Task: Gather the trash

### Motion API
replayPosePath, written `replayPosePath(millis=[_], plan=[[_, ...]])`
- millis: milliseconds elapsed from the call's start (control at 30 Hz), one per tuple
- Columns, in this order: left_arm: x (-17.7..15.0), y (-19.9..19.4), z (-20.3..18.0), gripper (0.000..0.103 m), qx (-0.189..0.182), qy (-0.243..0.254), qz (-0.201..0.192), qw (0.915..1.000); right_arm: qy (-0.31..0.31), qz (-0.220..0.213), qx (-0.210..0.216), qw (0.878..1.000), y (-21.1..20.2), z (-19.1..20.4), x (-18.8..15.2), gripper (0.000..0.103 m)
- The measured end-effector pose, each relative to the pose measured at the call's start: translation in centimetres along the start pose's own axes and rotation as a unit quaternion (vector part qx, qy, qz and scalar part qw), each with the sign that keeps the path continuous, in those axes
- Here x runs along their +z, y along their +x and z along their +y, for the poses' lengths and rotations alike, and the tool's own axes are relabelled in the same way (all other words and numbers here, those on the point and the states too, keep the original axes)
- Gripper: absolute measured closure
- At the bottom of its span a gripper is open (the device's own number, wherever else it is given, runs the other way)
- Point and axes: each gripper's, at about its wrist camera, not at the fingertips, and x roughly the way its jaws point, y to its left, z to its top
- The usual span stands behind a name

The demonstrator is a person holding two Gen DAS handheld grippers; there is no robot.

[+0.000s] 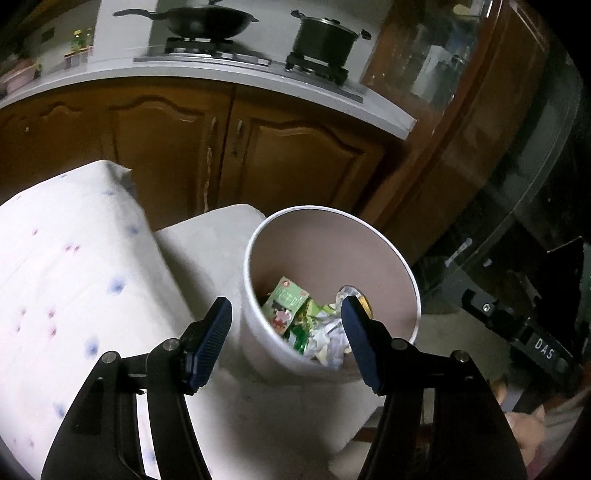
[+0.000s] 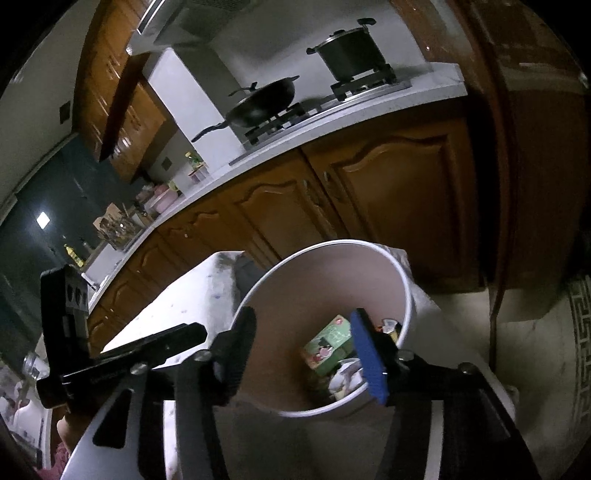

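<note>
While "DAS" marks the right claw (image 1: pixel 532 332), both gape.

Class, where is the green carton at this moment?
In both wrist views the green carton lies inside the white bin, on crumpled paper, just ahead of both open grippers.

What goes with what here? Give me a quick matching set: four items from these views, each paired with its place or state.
Things:
1. green carton
2. wok
3. stockpot
4. left gripper

Places/states:
A. on the burner nearer the end of the counter
B. open, holding nothing, above the near side of the bin
C. inside the white bin, among crumpled paper
D. on the other burner, long handle sticking out

Pairs: 1-C, 2-D, 3-A, 4-B
</note>
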Motion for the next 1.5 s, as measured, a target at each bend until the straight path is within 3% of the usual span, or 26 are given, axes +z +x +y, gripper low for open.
replayPosePath(millis=[67, 233, 400, 733, 1067, 1333, 1433, 1500], plan=[[-0.7, -1.2, 0.5, 0.038, -0.001, -0.005, -0.006, 1.0000, 0.001, -0.004, 0.005, 1.000, -0.4, 0.6, -0.3, 0.037], [-2.9, -4.7, 1.9, 0.019, 0.007, -0.026, -0.028, 0.9992, 0.001, -0.014, 0.022, 1.000, -1.4, 2.8, -1.4, 0.019], [-5.8, -8.1, 3.6, 0.011, 0.022, -0.054, -0.046, 0.9972, 0.007, -0.028, 0.030, 0.999, -2.3, 5.1, -3.2, 0.001], [-11.7, -14.5, 7.9, 0.011, 0.061, -0.102, -0.083, 0.9894, 0.009, -0.035, 0.025, 0.999, -3.3, 9.0, -8.3, 0.000], [-16.9, -20.0, 11.3, 0.008, 0.112, -0.110, -0.119, 0.9803, -0.031, -0.047, 0.015, 0.998, -4.4, 13.8, -13.5, 0.000], [-18.7, -24.9, 11.1, 0.004, 0.141, -0.092, -0.178, 0.9696, -0.115, -0.109, -0.004, 0.987, -8.0, 18.7, -14.1, 0.000], [-19.0, -27.1, 9.8, 0.000, 0.168, -0.067, -0.219, 0.9587, -0.149, -0.145, -0.007, 0.978, -9.8, 20.8, -14.1, 0.000], [-19.5, -27.6, 9.4, 0.000, 0.188, -0.062, -0.226, 0.9539, -0.166, -0.175, -0.011, 0.970, -10.9, 21.9, -14.6, 0.000]])
